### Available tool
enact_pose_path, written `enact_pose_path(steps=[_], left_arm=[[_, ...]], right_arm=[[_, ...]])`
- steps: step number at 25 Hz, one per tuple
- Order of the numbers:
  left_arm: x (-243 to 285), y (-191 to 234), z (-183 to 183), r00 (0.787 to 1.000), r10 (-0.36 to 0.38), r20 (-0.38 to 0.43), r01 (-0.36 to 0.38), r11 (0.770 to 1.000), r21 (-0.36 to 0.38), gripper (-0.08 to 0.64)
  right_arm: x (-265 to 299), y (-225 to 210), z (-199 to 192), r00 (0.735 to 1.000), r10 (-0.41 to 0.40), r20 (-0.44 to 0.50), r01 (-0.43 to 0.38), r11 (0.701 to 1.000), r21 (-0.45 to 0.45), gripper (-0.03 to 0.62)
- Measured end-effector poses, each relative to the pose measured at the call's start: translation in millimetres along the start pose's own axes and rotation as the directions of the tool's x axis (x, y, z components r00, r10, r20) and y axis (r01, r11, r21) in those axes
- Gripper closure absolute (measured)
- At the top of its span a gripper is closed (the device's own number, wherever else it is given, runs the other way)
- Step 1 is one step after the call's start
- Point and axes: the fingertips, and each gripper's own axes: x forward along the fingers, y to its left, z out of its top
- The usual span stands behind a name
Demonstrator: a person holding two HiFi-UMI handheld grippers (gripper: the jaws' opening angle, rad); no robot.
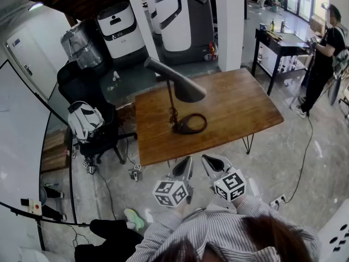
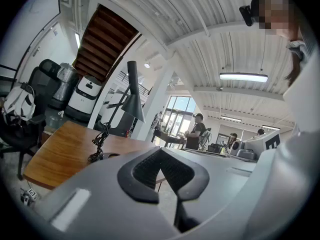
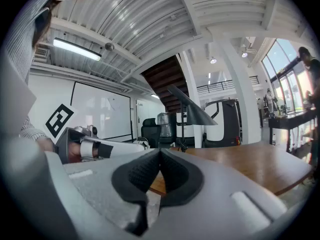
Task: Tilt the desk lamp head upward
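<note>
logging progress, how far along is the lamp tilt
Done: nothing yet, the lamp head points down over the table. In hand: nothing, left gripper and right gripper are shut and empty, short of the table. Left: reach the head and tilt it up.

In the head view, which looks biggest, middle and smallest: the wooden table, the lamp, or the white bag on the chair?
1. Wooden table: biggest by far.
2. Desk lamp: middle, though its head stands nearer the camera, which may make it look bigger.
3. White bag: smallest.
</note>
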Motion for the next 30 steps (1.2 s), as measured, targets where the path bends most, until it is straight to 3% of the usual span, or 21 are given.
enact_pose_path(steps=[11,17,22,30], left_arm=[[4,-2,7,0.999,-0.039,0.004,0.039,0.999,0.007,0.557],[8,-3,9,0.998,-0.057,0.013,0.057,0.998,-0.018,0.557],[20,-2,7,0.998,-0.062,0.004,0.062,0.998,-0.007,0.557],[47,20,19,1.0,0.009,0.027,-0.008,1.0,-0.01,0.554]], right_arm=[[0,-11,11,0.998,-0.036,0.047,0.038,0.999,-0.028,0.592],[1,-13,8,0.999,-0.027,0.038,0.027,1.0,0.003,0.592],[2,-19,19,0.993,0.01,0.119,-0.015,0.999,0.04,0.592],[12,-46,25,0.989,0.039,0.141,-0.045,0.998,0.039,0.592]])
